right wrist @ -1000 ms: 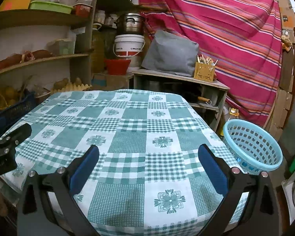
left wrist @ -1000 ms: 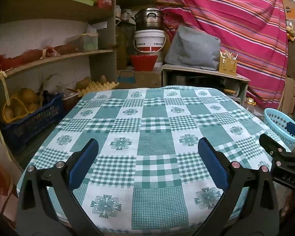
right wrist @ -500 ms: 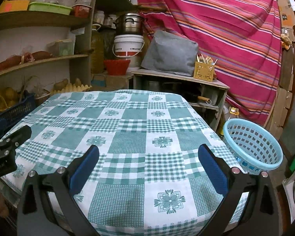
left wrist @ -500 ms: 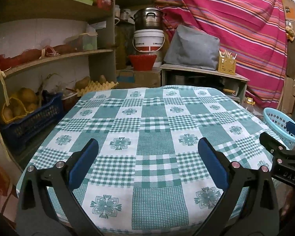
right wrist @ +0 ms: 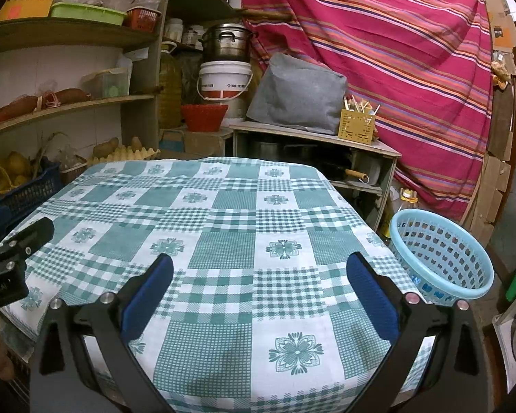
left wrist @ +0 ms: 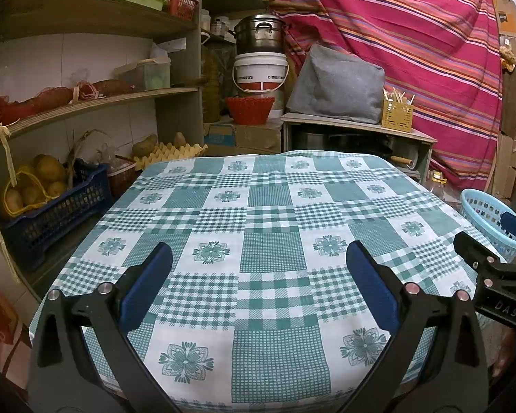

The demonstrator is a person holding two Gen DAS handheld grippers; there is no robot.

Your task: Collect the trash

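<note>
**Table bare, basket waiting — no trash in sight**

Barely anything has moved since a sec ago: both views sit a touch closer to the table, and the other gripper's tip has shifted only slightly at each frame edge. Nothing on the cloth has changed.

Left gripper (left wrist: 258, 268) hovers over the near edge of the checked tablecloth (left wrist: 271, 213), blue pads spread wide apart, nothing between them. Right gripper (right wrist: 259, 275) same story: fingers wide apart, empty, w/ cloth showing through the gap. Each one pokes into the other's view, the right at 3 o'clock in the left wrist view, the left at 9 o'clock in the right wrist view.

Light-blue basket (right wrist: 440, 251) stands off the table's right side, at 3 o'clock from the right gripper, just beside the cloth's hanging edge. Something coloured shows low down through its slots, but I can't tell what; too small.

As for trash itself: none visible on the cloth in either view. Shelves (left wrist: 86, 99) at 10 o'clock hold crates, produce, tubs, looks like storage, not litter.

My read: either the table part is already done, w/ the pieces in the basket, or the trash lies somewhere out of frame. Nothing held now, so any remaining work starts w/ finding a piece.
</note>
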